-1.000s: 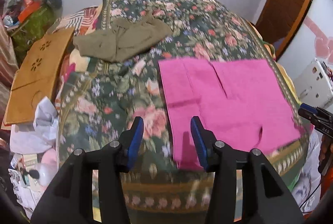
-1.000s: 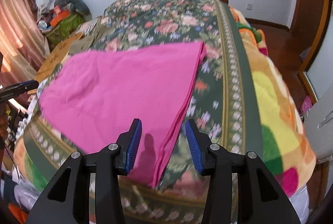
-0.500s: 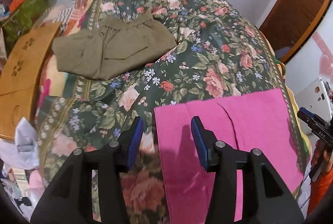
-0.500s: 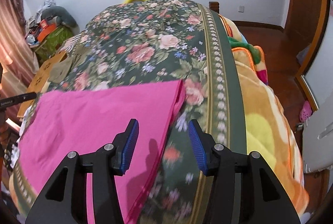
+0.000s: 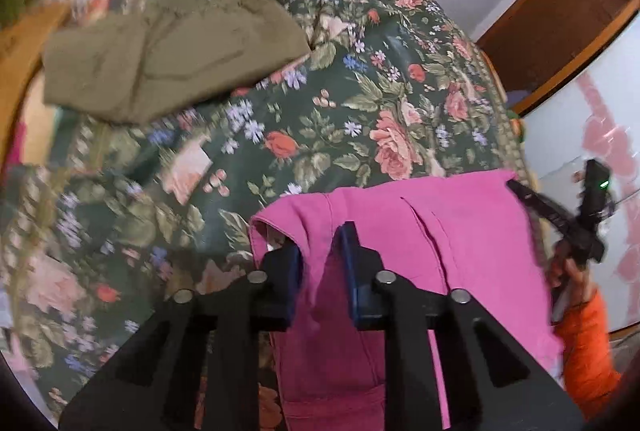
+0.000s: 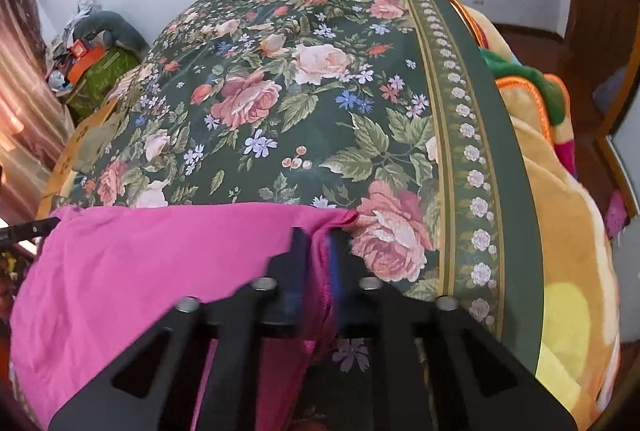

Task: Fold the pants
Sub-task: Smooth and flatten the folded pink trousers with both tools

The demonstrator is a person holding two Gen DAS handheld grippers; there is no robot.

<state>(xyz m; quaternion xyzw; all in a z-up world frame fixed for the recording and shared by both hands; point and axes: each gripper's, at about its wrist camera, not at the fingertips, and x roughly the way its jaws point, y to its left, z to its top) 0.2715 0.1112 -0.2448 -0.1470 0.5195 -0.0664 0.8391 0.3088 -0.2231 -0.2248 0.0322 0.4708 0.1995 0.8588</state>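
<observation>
Bed: floral cover carried everything; no containers were visible.
Pink pants: lay along the near edge, far hem lifted.
Olive garment: sat toward the far left corner.
Left tongs: pinched the hem's left corner.
Right tongs: clamped the right corner.
Advice: lifting both corners level should keep the fold square.

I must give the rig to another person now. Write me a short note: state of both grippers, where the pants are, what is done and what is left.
Left gripper: shut on the pink pants, at the far left corner.
Right gripper: shut on the same pants, at the far right corner.
The pants lie on the near part of the floral bedspread, far edge lifted. The olive garment lies farther back, untouched.
Done: both far corners gripped.
Left: probably bring this edge over to make the fold, release, then fold again and smooth.
</observation>
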